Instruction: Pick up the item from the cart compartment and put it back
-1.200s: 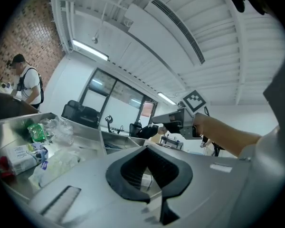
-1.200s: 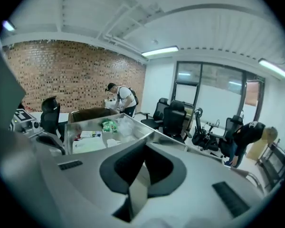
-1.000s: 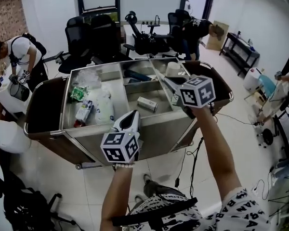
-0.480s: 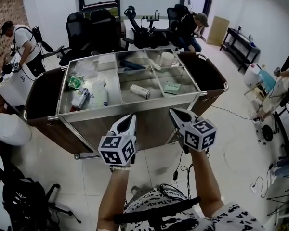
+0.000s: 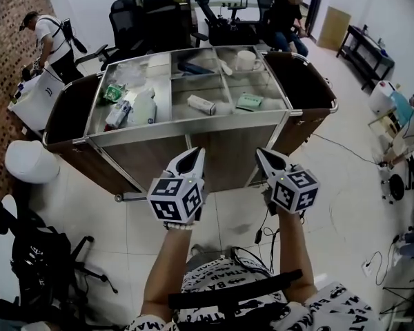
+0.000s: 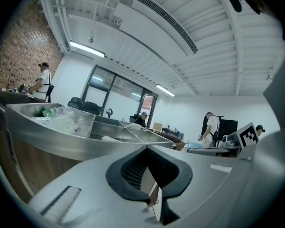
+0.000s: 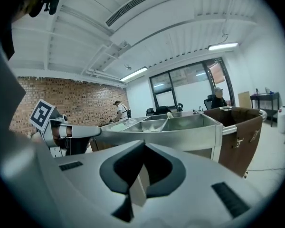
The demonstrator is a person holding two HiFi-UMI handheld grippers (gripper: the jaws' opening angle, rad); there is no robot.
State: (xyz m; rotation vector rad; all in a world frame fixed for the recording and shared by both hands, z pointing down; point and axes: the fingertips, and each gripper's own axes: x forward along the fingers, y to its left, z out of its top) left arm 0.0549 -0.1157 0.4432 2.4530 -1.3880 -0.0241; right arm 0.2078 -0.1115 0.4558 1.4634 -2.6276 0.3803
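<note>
Far left, by the brick wall: person in a white shirt bent over a table.

Cart is mid-room, with a brown bag hung on its left end and another on the right end.

Left bin: green packet, a white pouch and some clear plastic.

Front middle bin: white tube lying flat.

Front right bin: pale green pack lying flat on the bin floor. No claw is touching it.

Left gripper is held off the cart's front side, nose toward it. Jaws are clenched together with nothing between them.

Right gripper sits just beside the left one at about the same height, also aimed at the cart. Jaws are clenched and empty. Both are well apart from the bins.

Back right: a person sitting in a chair near the desks. A dark shelf stands along the right wall.
</note>
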